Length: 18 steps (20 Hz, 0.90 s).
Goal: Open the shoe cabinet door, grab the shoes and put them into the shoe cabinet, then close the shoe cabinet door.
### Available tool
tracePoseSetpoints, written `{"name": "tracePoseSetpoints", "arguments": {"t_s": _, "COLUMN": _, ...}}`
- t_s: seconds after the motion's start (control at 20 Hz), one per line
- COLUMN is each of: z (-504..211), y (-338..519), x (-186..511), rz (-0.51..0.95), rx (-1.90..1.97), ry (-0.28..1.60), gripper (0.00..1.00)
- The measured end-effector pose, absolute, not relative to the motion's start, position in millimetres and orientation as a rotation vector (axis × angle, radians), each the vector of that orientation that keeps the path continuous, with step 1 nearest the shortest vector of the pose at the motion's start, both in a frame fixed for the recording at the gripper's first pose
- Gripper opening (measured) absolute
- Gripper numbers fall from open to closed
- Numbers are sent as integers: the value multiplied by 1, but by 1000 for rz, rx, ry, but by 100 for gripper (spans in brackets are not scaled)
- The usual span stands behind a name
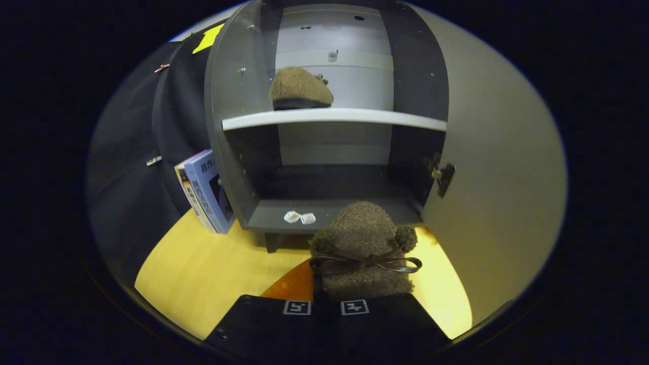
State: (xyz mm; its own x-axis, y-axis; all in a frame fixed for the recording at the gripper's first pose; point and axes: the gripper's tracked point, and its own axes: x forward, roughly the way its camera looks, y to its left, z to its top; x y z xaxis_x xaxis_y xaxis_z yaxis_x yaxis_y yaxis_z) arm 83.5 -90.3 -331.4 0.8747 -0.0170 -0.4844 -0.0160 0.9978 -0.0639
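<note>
Gripping a brown shoe point(362, 253), the tongs point(324, 308) face the open cabinet point(243, 152).

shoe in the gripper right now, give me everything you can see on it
The held shoe is a fuzzy brown slipper-style shoe of felt-like or woolly fabric, with a rounded toe pointing toward the open cabinet. A dark thin bow crosses its top, with a small pom-pom at each side. The gripper is shut on its heel end, holding it above the yellow floor, just in front of the cabinet's bottom compartment. Its sole is hidden. A matching shoe sits on the shelf above.
</note>
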Motion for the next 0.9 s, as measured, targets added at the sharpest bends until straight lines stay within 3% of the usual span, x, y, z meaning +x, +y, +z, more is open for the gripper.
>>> {"name": "tracePoseSetpoints", "arguments": {"t_s": 0.5, "z": -212, "y": -89, "x": 131, "rz": -28, "rx": -52, "ry": 416, "gripper": 7}}
{"name": "tracePoseSetpoints", "arguments": {"t_s": 0.9, "z": -161, "y": -88, "x": 208, "rz": -41, "rx": -64, "ry": 439, "gripper": 7}}
